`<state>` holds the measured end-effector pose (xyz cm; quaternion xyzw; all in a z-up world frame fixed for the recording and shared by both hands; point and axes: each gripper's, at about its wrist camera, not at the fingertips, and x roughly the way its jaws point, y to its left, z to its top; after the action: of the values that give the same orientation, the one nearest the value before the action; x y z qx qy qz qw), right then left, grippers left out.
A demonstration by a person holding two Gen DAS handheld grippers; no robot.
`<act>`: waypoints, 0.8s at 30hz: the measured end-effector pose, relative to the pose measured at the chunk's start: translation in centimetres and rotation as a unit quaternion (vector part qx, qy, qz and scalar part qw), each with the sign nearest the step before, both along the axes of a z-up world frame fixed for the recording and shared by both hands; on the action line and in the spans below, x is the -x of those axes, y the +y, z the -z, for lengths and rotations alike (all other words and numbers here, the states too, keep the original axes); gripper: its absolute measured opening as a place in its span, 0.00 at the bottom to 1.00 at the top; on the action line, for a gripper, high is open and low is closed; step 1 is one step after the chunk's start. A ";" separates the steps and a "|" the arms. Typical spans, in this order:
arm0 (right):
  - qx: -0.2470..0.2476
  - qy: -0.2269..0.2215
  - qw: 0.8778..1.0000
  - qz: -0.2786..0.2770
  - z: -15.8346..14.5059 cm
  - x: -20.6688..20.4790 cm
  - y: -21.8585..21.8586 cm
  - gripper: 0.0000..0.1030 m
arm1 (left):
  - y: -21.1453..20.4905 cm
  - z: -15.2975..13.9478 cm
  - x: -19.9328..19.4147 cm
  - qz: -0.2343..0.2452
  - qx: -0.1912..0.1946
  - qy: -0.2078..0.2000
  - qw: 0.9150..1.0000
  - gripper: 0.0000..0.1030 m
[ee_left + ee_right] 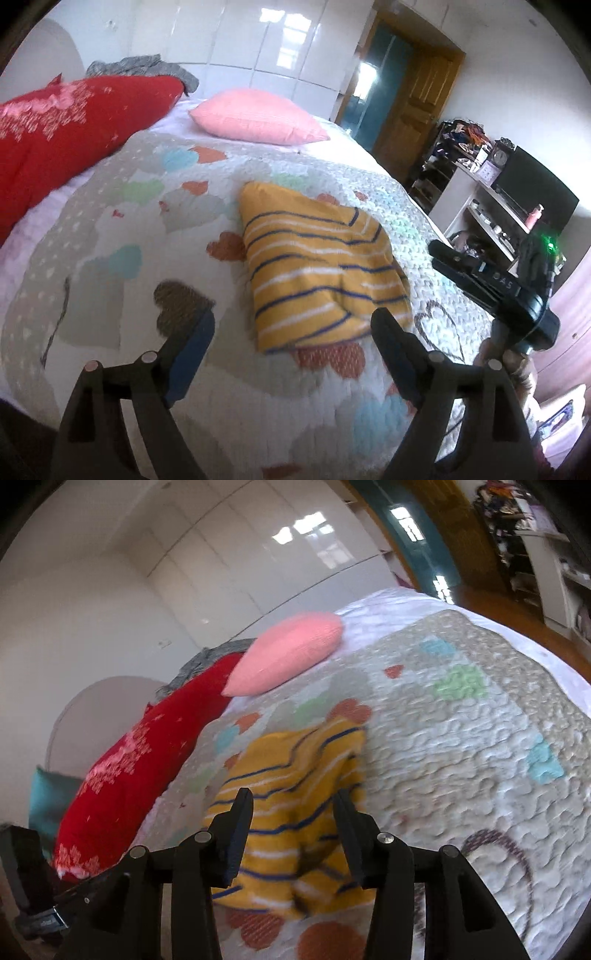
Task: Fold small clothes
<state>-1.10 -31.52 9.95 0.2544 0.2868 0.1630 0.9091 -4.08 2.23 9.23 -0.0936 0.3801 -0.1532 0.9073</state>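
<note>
Left wrist view: I look down across the bed [110,258], close. Right wrist view: I face it from alongside, closer, tilted. Shared: yellow striped garment [317,273], pink pillow [255,116].

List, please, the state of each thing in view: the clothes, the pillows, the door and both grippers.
Yellow striped garment: folded, lying on quilt.
Left gripper: open, empty.
Right gripper: open, empty.
Pink pillow: lying flat.
Red pillow: lying at bed's edge.
Grey garment: crumpled, unfolded.
Door: open.
</note>
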 end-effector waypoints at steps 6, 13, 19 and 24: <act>0.037 0.045 0.997 -0.043 2.7 -0.9 3.9 0.48 | 1.4 0.3 2.3 -0.018 0.005 0.013 1.000 0.83; 0.045 0.093 0.994 -0.039 6.5 -0.7 4.2 0.48 | 1.8 0.2 3.3 -0.020 0.004 0.015 1.000 0.83; 0.014 0.092 0.995 -0.039 7.1 0.4 3.2 0.48 | 0.8 0.4 3.4 -0.010 0.001 0.019 1.000 0.83; 0.011 0.088 0.995 -0.040 6.9 1.1 3.3 0.48 | 0.5 0.6 3.4 -0.008 -0.001 0.022 1.000 0.83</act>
<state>-2.22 -28.20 3.03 0.2462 0.3777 0.1729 0.8757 -7.49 2.75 8.64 -0.0985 0.3995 -0.1437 0.9000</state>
